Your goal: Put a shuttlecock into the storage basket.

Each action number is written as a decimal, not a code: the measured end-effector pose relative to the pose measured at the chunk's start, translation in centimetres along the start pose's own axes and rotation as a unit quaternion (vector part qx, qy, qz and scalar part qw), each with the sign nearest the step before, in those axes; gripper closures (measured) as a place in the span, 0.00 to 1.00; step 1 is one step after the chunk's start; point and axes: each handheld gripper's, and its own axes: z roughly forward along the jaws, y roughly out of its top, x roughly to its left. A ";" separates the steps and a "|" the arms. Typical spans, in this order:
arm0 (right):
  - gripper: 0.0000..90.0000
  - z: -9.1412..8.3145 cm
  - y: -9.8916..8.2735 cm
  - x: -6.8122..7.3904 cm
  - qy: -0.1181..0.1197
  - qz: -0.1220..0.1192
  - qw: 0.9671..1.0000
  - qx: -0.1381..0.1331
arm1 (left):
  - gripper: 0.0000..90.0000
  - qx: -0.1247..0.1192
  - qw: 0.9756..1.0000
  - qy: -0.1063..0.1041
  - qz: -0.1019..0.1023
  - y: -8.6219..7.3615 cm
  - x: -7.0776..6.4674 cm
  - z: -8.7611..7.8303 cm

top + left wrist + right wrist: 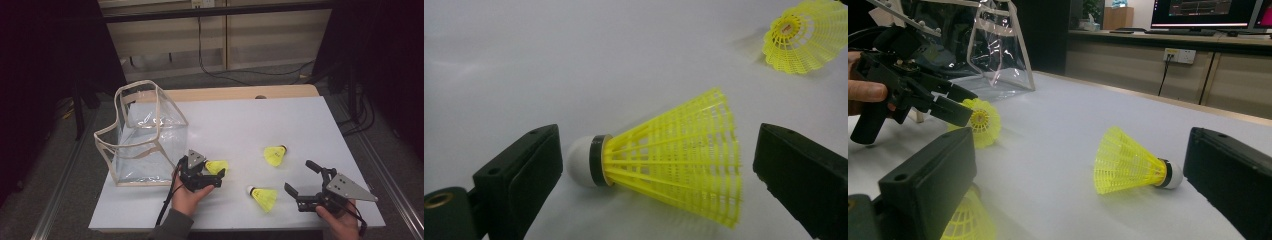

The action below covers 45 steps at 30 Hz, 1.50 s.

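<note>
Three yellow shuttlecocks on the white table (300,120), clear bag (142,135) standing open at far left.

Left gripper (212,176) jaws apart, straddling the nearest shuttlecock (669,157); nothing clamped yet. Lying on its side, between the jaws. Long axis runs roughly jaw to jaw: white cork tip just beside the left-hand jaw, apparently not touching, skirt rim opening toward the right-hand jaw with a visible gap. Closing now likely presses end-on, cork against one pad and flexible skirt rim against the other. Risky: skirt may buckle or the thing may squirt out. Better to rotate the wrist so the pads land across the cork or skirt flanks, then close.

Right gripper (301,181) jaws wide apart, empty, hovering near the front right edge. Second shuttlecock (264,196) just left of it, cork pointing away toward the left hand. Third shuttlecock (275,155) farther back, mid-table, between both hands, nearer the right.

Bag sits right behind the left hand, so left arm clearly better placed for the drop-in.
</note>
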 end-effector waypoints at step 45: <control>0.00 -0.1 0.0 0.0 -0.001 -0.001 1.000 0.001 | 0.15 0.035 0.999 0.034 -0.004 0.4 -0.2 0.8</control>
